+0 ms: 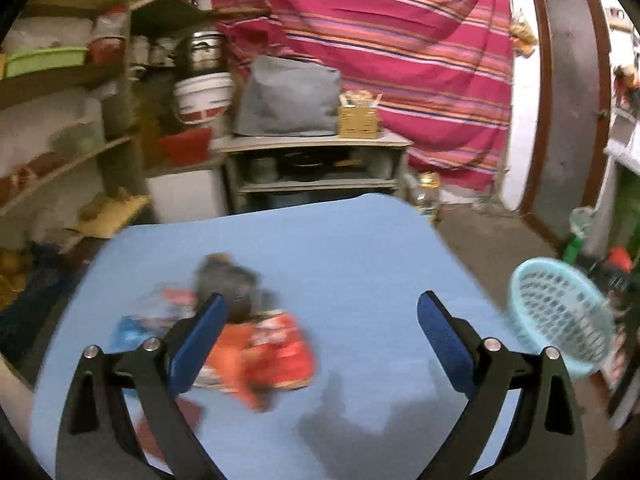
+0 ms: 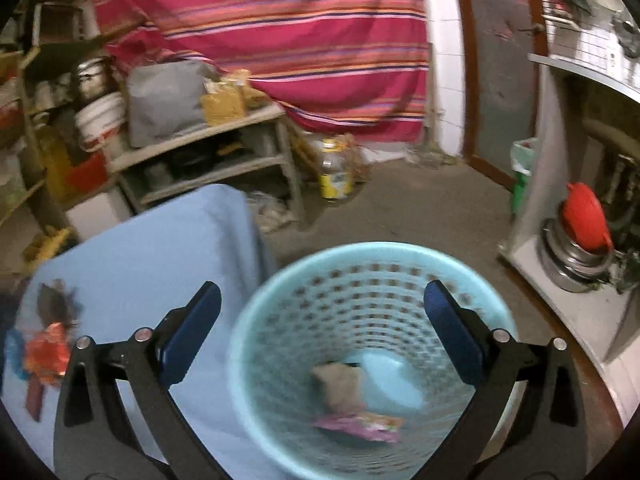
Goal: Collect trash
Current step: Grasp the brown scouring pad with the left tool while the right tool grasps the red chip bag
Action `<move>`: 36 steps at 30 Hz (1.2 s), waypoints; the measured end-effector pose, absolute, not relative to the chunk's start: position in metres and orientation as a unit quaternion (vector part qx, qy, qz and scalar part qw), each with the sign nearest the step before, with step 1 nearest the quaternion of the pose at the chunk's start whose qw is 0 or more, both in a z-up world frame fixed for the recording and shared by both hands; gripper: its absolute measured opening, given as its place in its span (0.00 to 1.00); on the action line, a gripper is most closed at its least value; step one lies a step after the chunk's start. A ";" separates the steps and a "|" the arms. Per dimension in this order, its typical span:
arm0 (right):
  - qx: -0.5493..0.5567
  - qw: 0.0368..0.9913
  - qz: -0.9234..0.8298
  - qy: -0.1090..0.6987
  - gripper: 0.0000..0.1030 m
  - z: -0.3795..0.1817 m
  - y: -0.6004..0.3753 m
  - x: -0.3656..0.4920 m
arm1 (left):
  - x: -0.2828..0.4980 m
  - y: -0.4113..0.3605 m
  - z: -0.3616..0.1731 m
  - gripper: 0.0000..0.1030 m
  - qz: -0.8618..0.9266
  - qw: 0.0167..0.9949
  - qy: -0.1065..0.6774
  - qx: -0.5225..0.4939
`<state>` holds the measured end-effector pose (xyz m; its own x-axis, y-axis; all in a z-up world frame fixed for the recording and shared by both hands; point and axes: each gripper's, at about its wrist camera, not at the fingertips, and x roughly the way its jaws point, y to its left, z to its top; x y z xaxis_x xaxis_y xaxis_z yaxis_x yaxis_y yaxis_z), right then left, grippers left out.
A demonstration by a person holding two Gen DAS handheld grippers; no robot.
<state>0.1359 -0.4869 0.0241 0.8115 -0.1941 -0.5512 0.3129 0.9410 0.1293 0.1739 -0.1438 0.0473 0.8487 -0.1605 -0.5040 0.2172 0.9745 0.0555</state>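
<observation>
A pile of trash lies on the blue-covered table [image 1: 340, 248]: an orange-red wrapper [image 1: 272, 344], a dark crumpled wrapper [image 1: 228, 284] and a blue wrapper [image 1: 128, 328]. My left gripper [image 1: 322, 320] is open and empty above the table, its left finger over the pile. A light blue mesh basket [image 1: 560, 316] stands off the table's right edge. My right gripper [image 2: 322, 308] is open and empty over the basket [image 2: 280, 320], which holds a tan crumpled piece [image 2: 340, 384] and a pink wrapper [image 2: 360, 426]. The pile also shows in the right wrist view [image 2: 46, 352].
Cluttered wooden shelves [image 1: 68, 160] stand to the left. A low shelf unit [image 1: 316, 168] with a grey bag stands behind the table, under a striped red cloth [image 1: 380, 48]. A plastic jar [image 2: 334, 172] sits on the floor. A counter [image 2: 580, 300] with metal pots is at right.
</observation>
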 end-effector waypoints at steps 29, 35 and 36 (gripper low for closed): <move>0.026 0.949 -0.064 0.309 0.96 -0.010 -0.292 0.165 | 0.172 0.040 -0.081 0.96 -0.030 0.922 0.384 0.030; 0.038 0.944 -0.050 0.324 0.96 -0.017 -0.282 0.178 | 0.182 0.046 -0.082 0.96 -0.047 0.917 0.395 -0.004; 0.035 0.944 -0.048 0.325 0.96 -0.018 -0.279 0.180 | 0.182 0.044 -0.082 0.96 -0.052 0.917 0.396 -0.002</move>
